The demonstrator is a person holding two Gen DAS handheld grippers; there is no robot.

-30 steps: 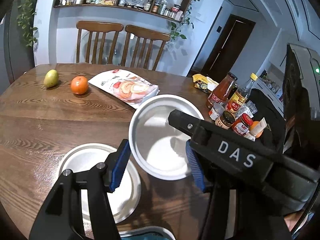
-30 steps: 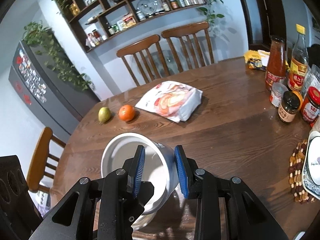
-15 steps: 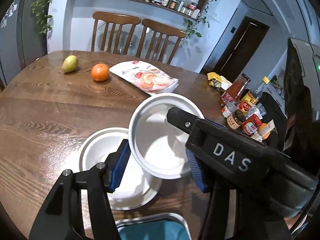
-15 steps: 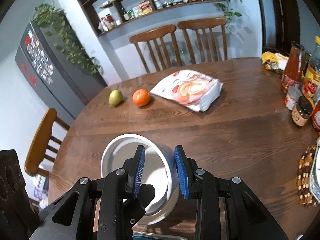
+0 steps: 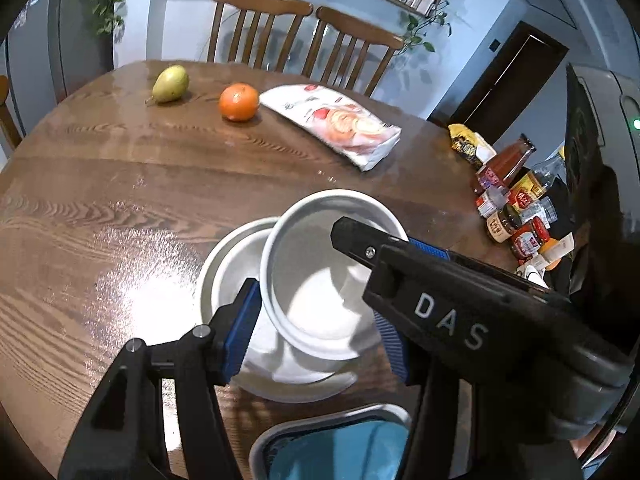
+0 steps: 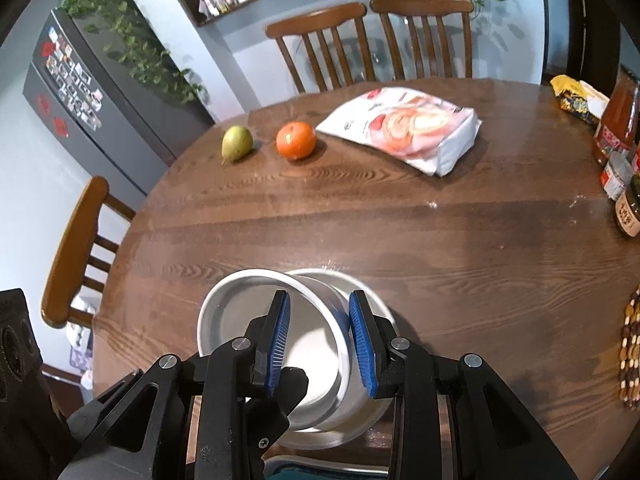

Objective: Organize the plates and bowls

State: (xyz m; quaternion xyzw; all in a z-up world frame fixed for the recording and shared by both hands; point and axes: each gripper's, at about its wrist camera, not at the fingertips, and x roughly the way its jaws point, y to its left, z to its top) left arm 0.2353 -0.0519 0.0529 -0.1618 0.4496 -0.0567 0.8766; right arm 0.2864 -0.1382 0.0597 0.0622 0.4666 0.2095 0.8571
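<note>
A white bowl [image 5: 320, 276] is held tilted above a white plate [image 5: 236, 280] lying on the wooden table. My right gripper [image 6: 320, 340] is shut on the bowl's rim [image 6: 332, 320], one pad inside and one outside. It shows in the left wrist view as a black body marked DAS [image 5: 452, 320]. My left gripper [image 5: 316, 328] is open, with the bowl and plate between its blue pads, touching neither that I can see. The plate [image 6: 372, 308] shows behind the bowl in the right wrist view.
A pear [image 5: 170, 83], an orange [image 5: 239, 102] and a snack bag [image 5: 332, 120] lie at the far side. Sauce bottles and jars [image 5: 512, 208] stand at the right. A grey container with blue inside [image 5: 336, 444] sits at the near edge. Chairs stand behind the table.
The bowl, held by my right gripper, has come over the plate and now overlaps it. Both views have drawn back toward the near edge and tilted down.
</note>
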